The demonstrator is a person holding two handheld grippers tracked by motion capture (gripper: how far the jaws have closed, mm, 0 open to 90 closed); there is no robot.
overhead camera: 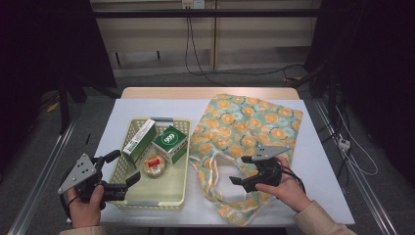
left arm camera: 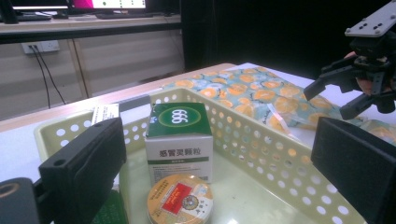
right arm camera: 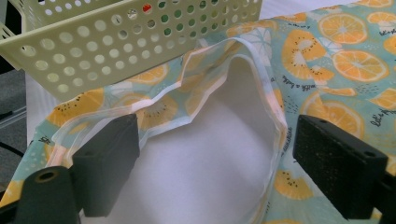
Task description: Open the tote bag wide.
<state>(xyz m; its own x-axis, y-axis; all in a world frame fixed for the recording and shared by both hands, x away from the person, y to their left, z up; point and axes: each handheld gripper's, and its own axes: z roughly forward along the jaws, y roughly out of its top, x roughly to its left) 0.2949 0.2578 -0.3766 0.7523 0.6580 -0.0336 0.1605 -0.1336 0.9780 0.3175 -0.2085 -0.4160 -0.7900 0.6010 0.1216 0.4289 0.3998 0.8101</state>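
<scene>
Right claw (overhead camera: 238, 172) spread apart, empty, over the mouth of the orange-print teal fabric bag (overhead camera: 249, 132) lying flat on the white table (overhead camera: 318, 161). Left claw (overhead camera: 122, 169) spread apart at the cream perforated plastic basket (overhead camera: 128, 128), gripping nothing.

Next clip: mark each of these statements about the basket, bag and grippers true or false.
1. The basket holds two boxes and a round tin. True.
2. The right gripper is clamped on the bag's handle. False: its fingers stand open with nothing between them.
3. The fruit-print bag lies flat to the right of the basket. True.
4. The left gripper holds the green box. False: it is open at the basket's near left corner, holding nothing.
</scene>
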